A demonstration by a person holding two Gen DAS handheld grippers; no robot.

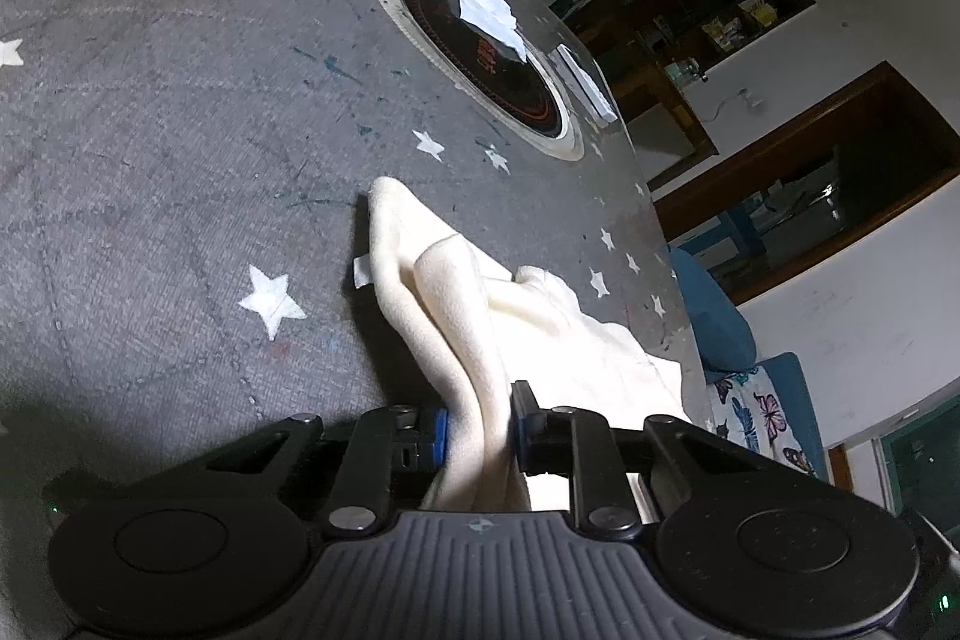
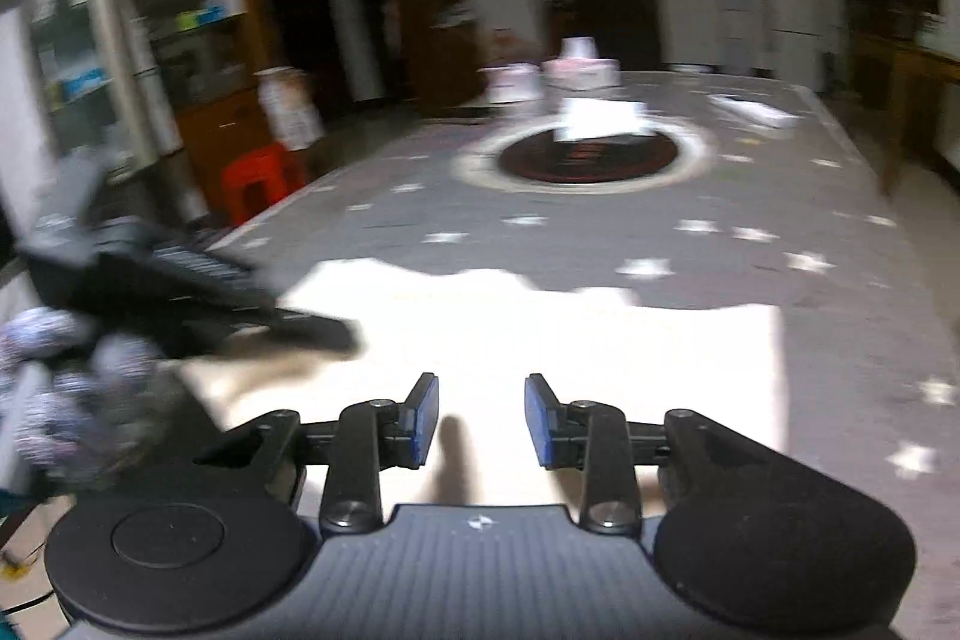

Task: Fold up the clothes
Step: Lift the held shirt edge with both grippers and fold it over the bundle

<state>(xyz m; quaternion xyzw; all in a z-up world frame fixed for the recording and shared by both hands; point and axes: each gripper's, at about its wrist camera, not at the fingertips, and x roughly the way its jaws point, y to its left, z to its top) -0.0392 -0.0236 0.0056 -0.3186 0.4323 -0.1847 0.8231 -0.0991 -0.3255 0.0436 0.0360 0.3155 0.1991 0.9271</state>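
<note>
Pinching cream garment, left gripper clamped; right gripper apart; no legible writing

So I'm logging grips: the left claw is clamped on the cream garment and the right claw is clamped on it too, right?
Not quite. The left claw is clamped on the cream garment, but the right claw is open and empty above it, as the right wrist view shows.

Left tongs clamped on bunched fold of cream garment; rest of cloth trailed away across bench, grey cover with white stars. Small white tag stuck out at cloth edge. Beyond: round inset cooktop with crumpled white paper on top.
</note>
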